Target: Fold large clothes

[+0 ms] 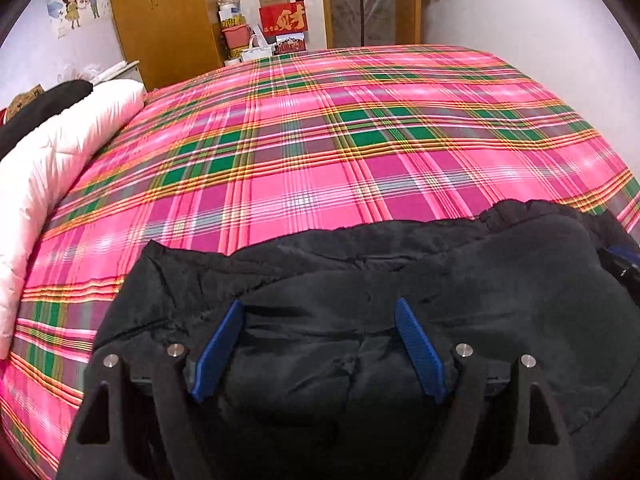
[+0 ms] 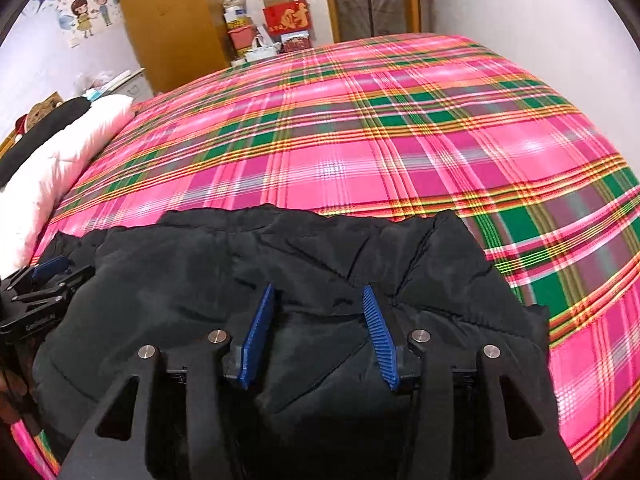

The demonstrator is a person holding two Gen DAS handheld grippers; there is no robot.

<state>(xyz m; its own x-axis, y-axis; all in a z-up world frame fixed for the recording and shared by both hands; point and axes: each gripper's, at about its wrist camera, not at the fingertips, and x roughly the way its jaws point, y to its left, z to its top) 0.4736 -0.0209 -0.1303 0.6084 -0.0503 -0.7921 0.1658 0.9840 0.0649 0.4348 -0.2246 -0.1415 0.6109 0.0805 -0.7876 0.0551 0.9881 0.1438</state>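
Holding two hand-held grippers over one black padded jacket [image 1: 360, 280], I have it spread along the near edge of the bed [image 1: 320, 140], which wears one pink, green and yellow plaid sheet. My left hand-held gripper [image 1: 320, 312] hangs above the jacket's left half with its two blue ribbed fingers [image 1: 218, 350] standing wide apart; black fabric lies between them, but neither pad presses on it. My right hand-held gripper [image 2: 318, 300] sits above the jacket's right half, its two blue fingers [image 2: 256, 336] set closer together yet also parted, with a fold of the jacket between them and nothing clamped. In the right wrist view the left hand-held gripper shows at the jacket's far left side. The jacket's upper hem runs roughly parallel to the near edge, and one corner points up toward the right side of the bed. Along the bed's left edge lies one white quilted garment [image 1: 52, 152] with one black garment [image 1: 40, 108] on top of it. Beyond the far edge stand one wooden wardrobe [image 1: 160, 20] and one red box with a gold character [image 1: 284, 18].
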